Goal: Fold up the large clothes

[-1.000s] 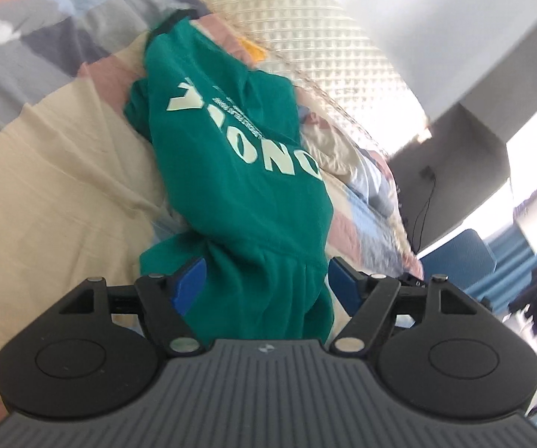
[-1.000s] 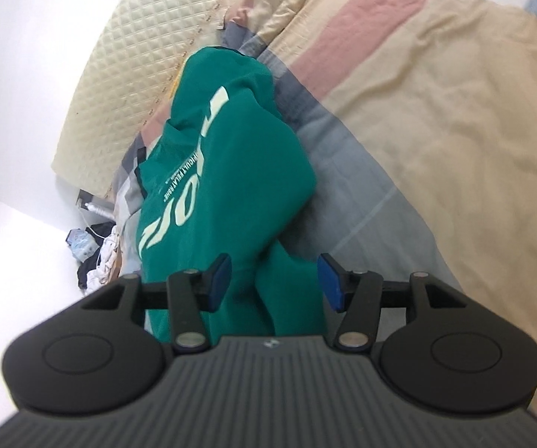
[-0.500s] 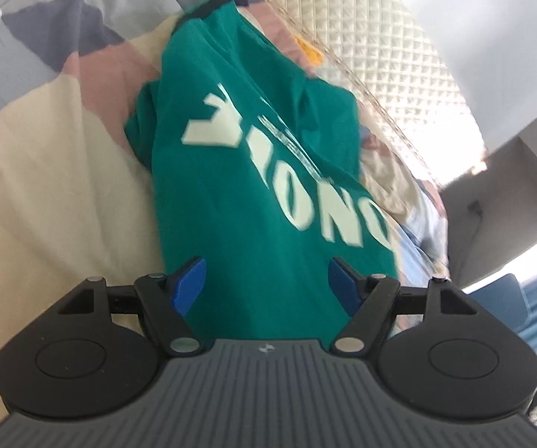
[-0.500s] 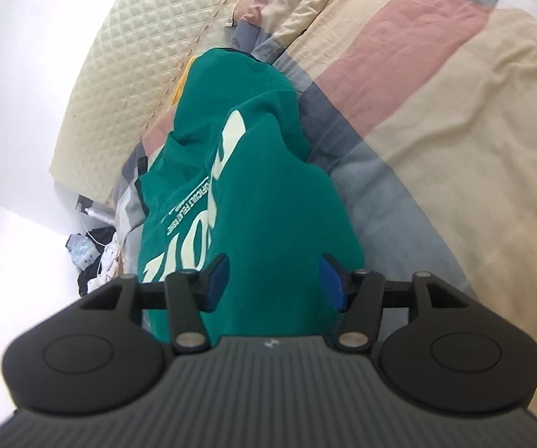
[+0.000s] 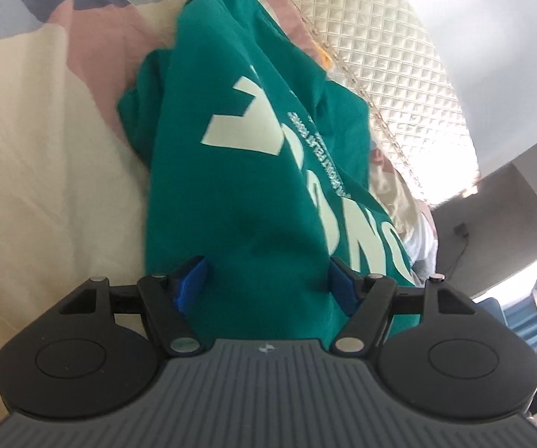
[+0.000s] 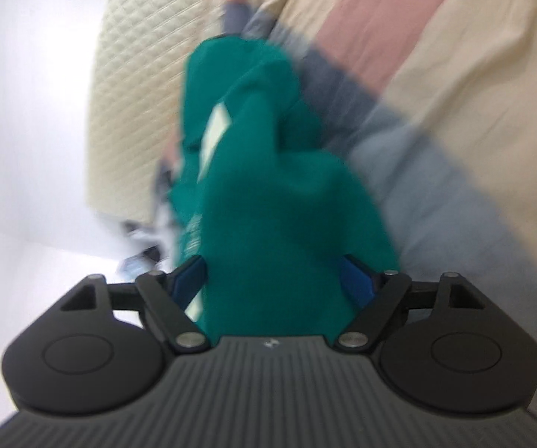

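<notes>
The green cotton shirt with pale block lettering (image 5: 253, 171) lies bunched on the patchwork quilt of cream, pink and grey (image 5: 37, 156), running toward 12 o'clock. The left gripper (image 5: 268, 283) straddles its near edge, jaws wide and closing slightly, pads off the cloth. The right gripper (image 6: 276, 280) is opening, the shirt (image 6: 268, 201) lying loose between its 2 blue pads (image 6: 356, 280).

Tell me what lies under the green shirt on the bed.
The green shirt rests on a patchwork bedspread of cream, pink and grey blocks, showing on both sides of it. The part directly beneath is covered, so whether anything else lies there cannot be seen.
</notes>
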Demonstrator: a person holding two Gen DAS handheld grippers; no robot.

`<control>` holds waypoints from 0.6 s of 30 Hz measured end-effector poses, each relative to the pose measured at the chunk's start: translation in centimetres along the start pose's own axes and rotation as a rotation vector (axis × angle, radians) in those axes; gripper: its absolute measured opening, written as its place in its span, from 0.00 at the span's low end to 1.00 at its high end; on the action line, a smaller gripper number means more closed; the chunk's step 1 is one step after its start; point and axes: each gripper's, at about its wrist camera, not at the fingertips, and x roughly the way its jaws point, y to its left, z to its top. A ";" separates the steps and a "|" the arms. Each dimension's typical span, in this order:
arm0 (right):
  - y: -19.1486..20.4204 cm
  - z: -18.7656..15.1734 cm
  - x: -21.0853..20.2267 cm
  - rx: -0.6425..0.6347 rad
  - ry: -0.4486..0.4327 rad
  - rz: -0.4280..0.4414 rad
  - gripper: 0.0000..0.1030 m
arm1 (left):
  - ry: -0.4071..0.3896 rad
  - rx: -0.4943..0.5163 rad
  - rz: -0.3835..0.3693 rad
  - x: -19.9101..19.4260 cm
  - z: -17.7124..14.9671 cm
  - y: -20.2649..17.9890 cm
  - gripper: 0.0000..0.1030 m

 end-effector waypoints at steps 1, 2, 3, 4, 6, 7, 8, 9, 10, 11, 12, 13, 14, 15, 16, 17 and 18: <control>-0.1 0.2 -0.4 0.006 -0.024 -0.020 0.81 | -0.004 0.007 0.003 -0.1 0.0 0.1 0.72; -0.1 0.5 -0.9 0.005 -0.047 -0.039 0.81 | -0.009 0.009 0.010 -0.3 0.0 0.1 0.72; -0.1 0.6 -1.2 -0.001 -0.063 -0.056 0.81 | -0.013 0.008 0.018 -0.4 0.0 0.1 0.72; -0.1 0.5 -1.5 -0.007 -0.067 -0.081 0.81 | -0.019 0.016 0.035 -0.7 -0.2 0.0 0.72; -0.2 0.1 -1.7 0.002 -0.049 -0.116 0.81 | -0.043 0.033 0.063 -1.3 -0.3 -0.3 0.72; -0.4 -0.2 -1.6 0.013 -0.035 -0.102 0.81 | -0.047 0.026 0.066 -1.6 -0.6 0.0 0.72; -0.7 -0.5 -1.2 0.032 -0.010 -0.085 0.81 | -0.030 0.007 0.067 -1.6 -0.7 0.2 0.72; -1.2 -0.7 -0.8 0.057 0.029 -0.062 0.81 | 0.005 -0.017 0.066 -1.3 -0.8 0.5 0.72; -1.5 -1.1 -0.2 0.076 0.063 -0.039 0.81 | 0.029 -0.048 0.061 -1.2 -1.0 1.0 0.72; -1.6 -1.4 0.2 0.083 0.088 -0.027 0.80 | 0.023 -0.080 0.061 -1.4 -1.3 1.4 0.72; -1.4 -1.6 0.5 0.071 0.099 -0.027 0.80 | 0.020 -0.116 0.067 -1.6 -1.4 1.7 0.72; -1.0 -1.8 0.6 0.047 0.106 -0.026 0.80 | 0.027 -0.148 0.062 -1.7 -1.5 2.0 0.72; -0.8 -1.9 0.6 0.027 0.115 -0.021 0.79 | 0.034 -0.166 0.045 -1.7 -1.7 2.2 0.72; -0.7 -2.0 0.6 0.020 0.128 -0.008 0.73 | 0.043 -0.170 0.034 -1.8 -1.8 2.3 0.72; -0.8 -2.2 0.5 0.028 0.144 0.012 0.69 | 0.062 -0.166 0.030 -1.6 -1.9 2.3 0.72; -1.0 -2.4 0.7 0.045 0.165 0.038 0.55 | 0.087 -0.165 0.025 -1.4 -2.0 2.3 0.72; -1.1 -2.7 0.8 0.059 0.186 0.065 0.34 | 0.099 -0.169 0.024 -1.3 -2.2 2.2 0.72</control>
